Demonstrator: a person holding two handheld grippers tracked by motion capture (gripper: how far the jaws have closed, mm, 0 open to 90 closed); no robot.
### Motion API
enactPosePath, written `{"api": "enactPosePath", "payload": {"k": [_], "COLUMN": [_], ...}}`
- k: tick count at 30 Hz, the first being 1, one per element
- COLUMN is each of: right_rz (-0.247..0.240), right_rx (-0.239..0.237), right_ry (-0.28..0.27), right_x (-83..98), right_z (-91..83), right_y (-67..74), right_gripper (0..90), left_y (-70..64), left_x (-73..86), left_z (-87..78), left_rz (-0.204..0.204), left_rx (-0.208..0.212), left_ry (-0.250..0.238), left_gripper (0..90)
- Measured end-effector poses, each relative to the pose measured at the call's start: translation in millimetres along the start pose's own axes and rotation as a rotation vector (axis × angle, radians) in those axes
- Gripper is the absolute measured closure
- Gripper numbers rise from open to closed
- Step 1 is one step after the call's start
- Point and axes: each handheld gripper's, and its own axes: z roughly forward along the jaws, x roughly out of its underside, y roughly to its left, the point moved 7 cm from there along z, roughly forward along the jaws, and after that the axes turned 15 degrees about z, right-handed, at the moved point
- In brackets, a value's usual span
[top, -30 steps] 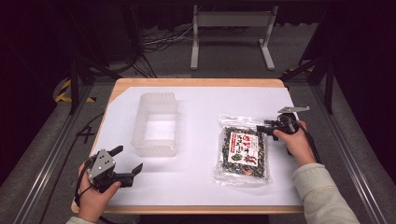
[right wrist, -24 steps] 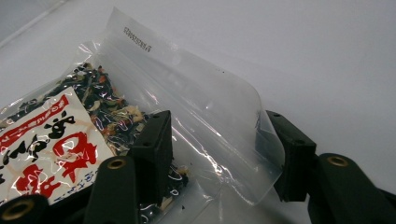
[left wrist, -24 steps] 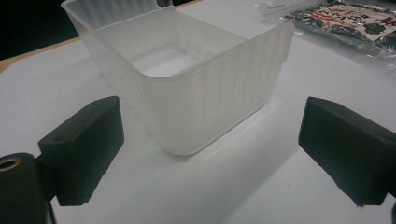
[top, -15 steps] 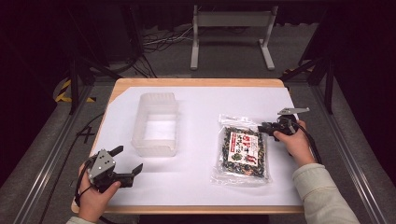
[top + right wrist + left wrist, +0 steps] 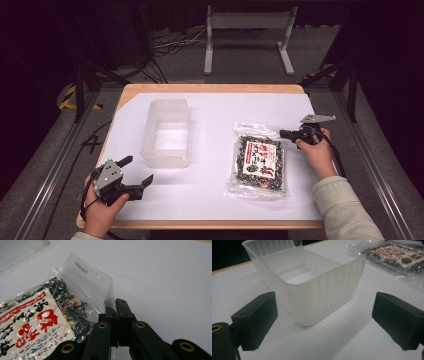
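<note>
Right gripper view — right tongs (image 5: 117, 312) clamp packet (image 5: 45, 317) edge | left tongs (image 5: 137, 172) agape

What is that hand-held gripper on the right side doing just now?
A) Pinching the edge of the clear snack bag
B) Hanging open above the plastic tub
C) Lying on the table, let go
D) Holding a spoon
A: in the right gripper view, the right hand-held gripper has its black jaws closed on the corner edge of the clear plastic bag of dark dried food with a red-and-white label.
</note>
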Motion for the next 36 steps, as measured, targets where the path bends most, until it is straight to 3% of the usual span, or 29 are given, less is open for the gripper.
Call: {"api": "enactPosePath", "payload": {"k": [2, 3, 6, 15, 17, 21, 26, 28, 29, 32, 36], "right_rz": [0.0, -0.006, -0.015, -0.061, -0.074, -0.124, -0.161, -0.171, -0.178, -0.206, -0.241], "right_rx": [-0.02, -0.027, -0.046, -0.093, -0.111, -0.135, -0.166, -0.182, -0.188, -0.199, -0.221], "right_ry": [-0.028, -0.042, -0.069, -0.148, -0.166, -0.206, -0.241, -0.25, -0.253, -0.265, -0.281], "right_x": [-6.8, -10.2, -19.3, -45.7, -53.0, -68.7, -80.1, -82.7, -84.0, -87.9, -93.2], "right_z": [-8.5, -12.8, -23.9, -57.9, -67.0, -86.1, -104.7, -110.0, -112.2, -117.9, -125.2], "right_y": [4.9, 7.1, 13.5, 35.0, 42.5, 60.7, 80.0, 86.8, 90.1, 100.5, 115.2], "right_gripper": [90.0, 90.0, 90.0, 90.0, 90.0, 90.0, 90.0, 90.0, 90.0, 90.0, 90.0], "left_y": [-2.5, -3.5, -4.7, -11.0, -11.9, -14.0, -16.9, -17.8, -18.2, -15.1, -15.4], "left_x": [-5.8, -8.0, -13.5, -23.4, -27.5, -34.7, -41.0, -41.0, -40.0, -38.3, -42.7], "left_z": [-0.5, -1.4, -1.4, 3.7, 2.9, 2.3, 2.0, 3.0, 3.8, 3.6, 1.4], "left_rz": [-0.055, -0.057, -0.04, -0.068, -0.057, -0.081, -0.122, -0.11, -0.085, -0.033, -0.032], "left_rx": [0.042, 0.066, 0.067, 0.082, 0.078, 0.05, 0.066, 0.073, 0.074, 0.036, 0.063], "left_ry": [-0.058, -0.08, -0.128, -0.124, -0.121, -0.136, -0.14, -0.129, -0.107, -0.046, -0.055], "left_gripper": [3.8, 2.6, 0.9, 1.6, 2.0, 0.6, 2.3, 5.1, 9.5, 14.7, 15.7]}}
